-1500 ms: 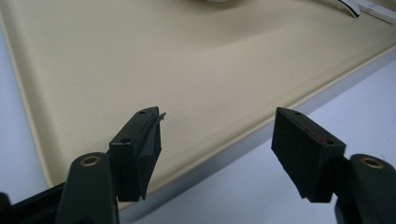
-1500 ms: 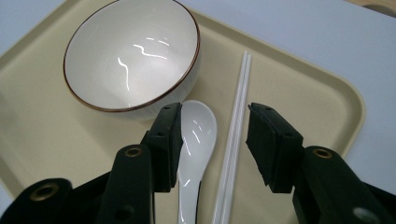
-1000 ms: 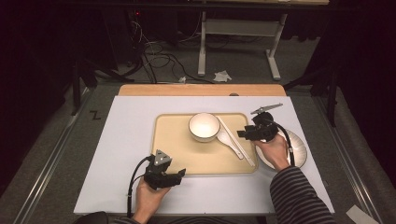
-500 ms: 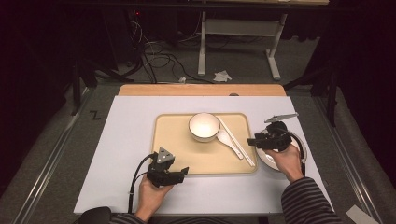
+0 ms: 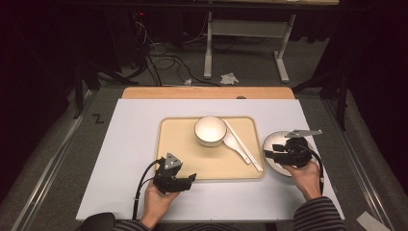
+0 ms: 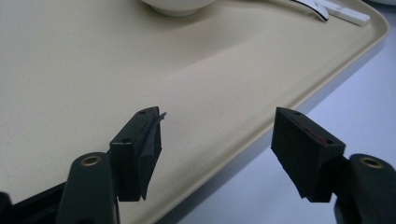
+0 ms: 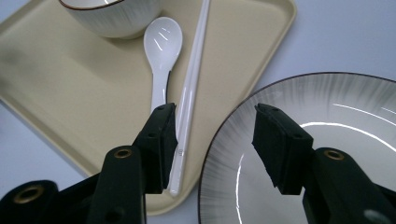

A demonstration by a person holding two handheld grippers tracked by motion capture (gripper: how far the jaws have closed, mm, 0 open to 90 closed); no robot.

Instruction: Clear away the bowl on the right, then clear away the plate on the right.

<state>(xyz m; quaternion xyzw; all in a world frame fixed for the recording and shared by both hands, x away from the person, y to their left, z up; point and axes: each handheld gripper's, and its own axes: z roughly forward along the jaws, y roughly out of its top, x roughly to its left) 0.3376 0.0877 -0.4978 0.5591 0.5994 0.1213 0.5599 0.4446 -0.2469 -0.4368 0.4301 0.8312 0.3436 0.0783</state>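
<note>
Seen from the high view, a person at a white table (image 5: 125, 159) holds a gripper in each hand. The right gripper (image 5: 270, 155) hovers over the left edge of a dark-rimmed plate (image 5: 270, 142) that sits just beside a beige tray (image 5: 178, 139). On the tray stand a white bowl (image 5: 210, 131), a white spoon (image 5: 235, 144) and a pair of white chopsticks (image 5: 243, 144) to the bowl's right. The left gripper (image 5: 191, 178) rests at the tray's near edge.

In the left gripper view, the left gripper (image 6: 217, 135) has its jaws wide apart, straddling the tray's rim (image 6: 299, 93), gripping nothing.

In the right gripper view, the right gripper (image 7: 215, 130) also stands spread: one jaw above the chopsticks (image 7: 194, 74) and the spoon (image 7: 161, 51), the other above the plate (image 7: 341, 107). The plate's rim lies between the jaws, unclasped.
</note>
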